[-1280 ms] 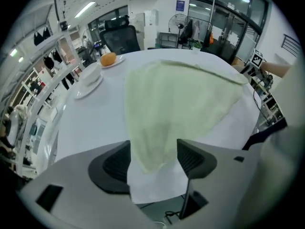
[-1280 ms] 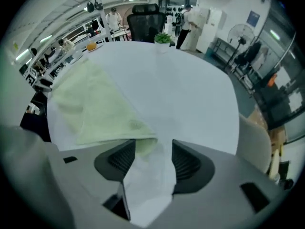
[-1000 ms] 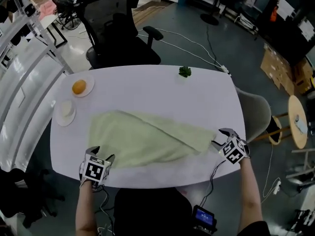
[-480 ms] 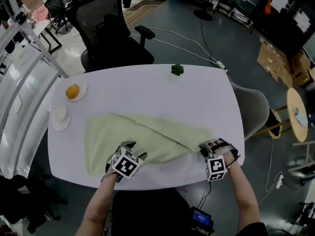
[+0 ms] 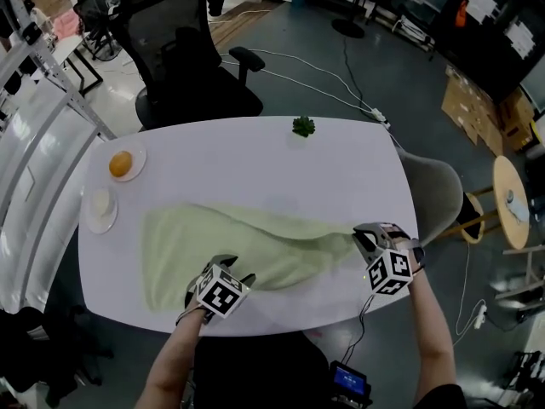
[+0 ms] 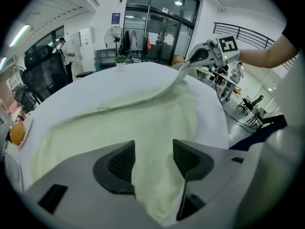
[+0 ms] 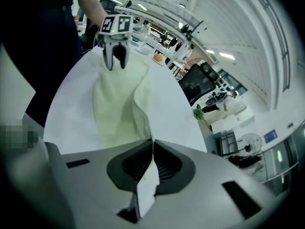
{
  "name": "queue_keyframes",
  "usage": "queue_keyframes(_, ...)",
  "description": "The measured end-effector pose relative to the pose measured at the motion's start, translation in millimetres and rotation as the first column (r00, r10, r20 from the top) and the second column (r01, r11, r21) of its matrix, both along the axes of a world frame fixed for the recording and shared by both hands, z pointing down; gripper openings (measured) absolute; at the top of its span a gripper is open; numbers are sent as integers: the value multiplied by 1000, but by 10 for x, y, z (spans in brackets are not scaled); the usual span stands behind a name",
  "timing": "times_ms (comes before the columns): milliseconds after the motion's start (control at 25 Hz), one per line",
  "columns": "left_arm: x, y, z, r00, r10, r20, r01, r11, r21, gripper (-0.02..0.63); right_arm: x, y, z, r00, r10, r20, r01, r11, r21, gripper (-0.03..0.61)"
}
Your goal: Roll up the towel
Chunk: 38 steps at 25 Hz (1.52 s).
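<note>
Towel (image 5: 247, 245), pale green, head view: spread across the near half of the white desk (image 5: 281, 160), its long fold running toward the right corner. Left gripper (image 5: 228, 267) stands over the towel's near edge; a second ago it was off the cloth at the desk's near left corner. Right gripper (image 5: 368, 235) sits at the towel's right tip, as before, now turned. Two small plates, one with an orange (image 5: 121, 164), lie at the far left; a green sprig (image 5: 303, 127) is at the far edge.

Left gripper view: fingers (image 6: 121, 163) apart, having just narrowed a little, with the towel (image 6: 143, 123) lying between them and not pinched. The far corner rises off the desk to the right gripper (image 6: 190, 61).

Right gripper view: fingers (image 7: 138, 163) have just closed and now clamp the towel's (image 7: 119, 104) corner, a strip of cloth showing between the pads. Left gripper (image 7: 116, 56) stands at the cloth's other end.
</note>
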<state>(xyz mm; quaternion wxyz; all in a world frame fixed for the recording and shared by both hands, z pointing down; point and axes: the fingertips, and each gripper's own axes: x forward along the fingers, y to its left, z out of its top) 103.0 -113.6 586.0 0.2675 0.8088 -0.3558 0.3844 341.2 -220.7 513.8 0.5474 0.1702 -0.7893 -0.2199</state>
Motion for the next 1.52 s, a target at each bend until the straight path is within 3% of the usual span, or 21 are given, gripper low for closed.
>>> queue_keyframes(280, -25, -3, 18, 999, -27, 19, 27, 1000, -6, 273, 98, -891, -156, 989, 138, 45, -140, 990, 25, 20)
queue_keyframes(440, -46, -13, 35, 998, -53, 30, 53, 999, -11, 272, 159, -1356, -6, 969, 239, 70, -237, 971, -33, 20)
queue_keyframes(560, -97, -19, 67, 996, -81, 40, 82, 996, -25, 272, 182, -1622, 232, 942, 330, 64, -323, 941, -103, 19)
queue_keyframes(680, -135, -16, 115, 993, -105, 53, 108, 993, -39, 272, 216, -1816, 540, 897, 442, 29, -430, 885, -181, 20)
queue_keyframes(880, -146, -3, 237, 991, -105, 86, 110, 992, -60, 273, 203, -1895, 941, 795, 607, -8, -579, 755, -309, 23)
queue_keyframes(1000, -176, 1, 286, 988, -119, 98, 125, 990, -60, 290, 220, -1965, 1002, 781, 624, 20, -594, 751, -288, 33)
queue_keyframes(1160, -181, -14, 315, 989, -109, 104, 115, 992, -51, 302, 295, -2013, 827, 745, 664, 72, -628, 733, -262, 133)
queue_keyframes(1400, -188, -55, 242, 991, -114, 67, 116, 993, -29, 332, 465, -1787, 226, 658, 700, 277, -645, 714, -271, 216)
queue_keyframes(1520, -92, -145, 9, 994, -108, 15, 108, 994, 29, 334, 654, -1436, 68, 593, 733, 334, -663, 680, -314, 259)
